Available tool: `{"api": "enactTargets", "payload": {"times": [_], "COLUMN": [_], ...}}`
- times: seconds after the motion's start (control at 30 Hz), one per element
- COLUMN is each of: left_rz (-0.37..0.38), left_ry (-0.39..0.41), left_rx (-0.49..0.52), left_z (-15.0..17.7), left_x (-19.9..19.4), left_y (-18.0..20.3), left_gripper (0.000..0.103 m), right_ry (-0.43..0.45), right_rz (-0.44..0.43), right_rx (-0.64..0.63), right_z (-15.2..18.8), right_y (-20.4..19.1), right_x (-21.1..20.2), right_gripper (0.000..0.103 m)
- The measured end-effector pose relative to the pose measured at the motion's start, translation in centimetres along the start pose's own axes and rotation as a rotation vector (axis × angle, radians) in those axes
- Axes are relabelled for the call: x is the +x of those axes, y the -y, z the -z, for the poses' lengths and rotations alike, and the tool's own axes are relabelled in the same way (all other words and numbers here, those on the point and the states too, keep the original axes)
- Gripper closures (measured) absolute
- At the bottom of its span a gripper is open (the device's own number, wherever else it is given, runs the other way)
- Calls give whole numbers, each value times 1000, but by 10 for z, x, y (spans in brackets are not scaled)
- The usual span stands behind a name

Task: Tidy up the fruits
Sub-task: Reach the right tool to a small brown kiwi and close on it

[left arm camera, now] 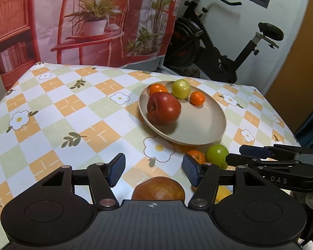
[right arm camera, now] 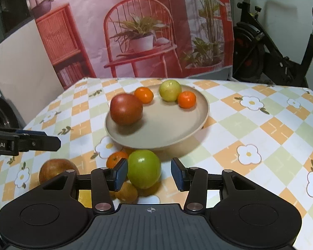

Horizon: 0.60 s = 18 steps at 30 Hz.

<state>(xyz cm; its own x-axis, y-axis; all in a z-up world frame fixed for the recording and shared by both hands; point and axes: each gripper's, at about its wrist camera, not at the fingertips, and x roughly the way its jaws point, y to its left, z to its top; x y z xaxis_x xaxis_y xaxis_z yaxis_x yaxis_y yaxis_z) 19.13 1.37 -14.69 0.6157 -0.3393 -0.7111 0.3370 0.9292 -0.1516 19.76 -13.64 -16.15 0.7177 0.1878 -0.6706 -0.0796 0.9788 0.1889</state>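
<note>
Fruit nearest the person waits on the table [right arm camera: 260,125]: a russet apple [left arm camera: 159,188] sits just ahead of the left gripper [left arm camera: 153,169], whose fingers [left arm camera: 115,169] stand apart and empty, and a kiwi [right arm camera: 127,191] and something yellow lie low by the right gripper [right arm camera: 149,174]. That gripper's fingers [right arm camera: 121,174] bracket a green apple [right arm camera: 144,168]; the left pad is at its skin while a gap shows on the right, so they look apart, not clamped. A small orange [right arm camera: 116,158] sits just behind, near the plate [right arm camera: 177,133]. Farther on, the plate carries a red apple [right arm camera: 126,108], two oranges [right arm camera: 144,94] and a yellow-green fruit [right arm camera: 170,90]. The step in hand seems to be picking up the green apple; next, closing squarely on it, then lifting it to the plate's bare front.
</note>
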Motion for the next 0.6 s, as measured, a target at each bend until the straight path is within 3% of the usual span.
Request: {"api": "enactTargets", "payload": {"times": [0.5, 0.6], "left_rz": [28, 34], "left_ry": [23, 17], "left_rx": [15, 9], "left_z": [7, 9], "left_x": [-3, -3], "left_y": [2, 1], "left_gripper": [47, 54], "right_ry": [-83, -91], "right_rz": [-10, -26], "right_rx": [-16, -11], "right_z": [13, 13], "right_y": [-12, -14], "right_x": [13, 17], "right_gripper": [59, 58]}}
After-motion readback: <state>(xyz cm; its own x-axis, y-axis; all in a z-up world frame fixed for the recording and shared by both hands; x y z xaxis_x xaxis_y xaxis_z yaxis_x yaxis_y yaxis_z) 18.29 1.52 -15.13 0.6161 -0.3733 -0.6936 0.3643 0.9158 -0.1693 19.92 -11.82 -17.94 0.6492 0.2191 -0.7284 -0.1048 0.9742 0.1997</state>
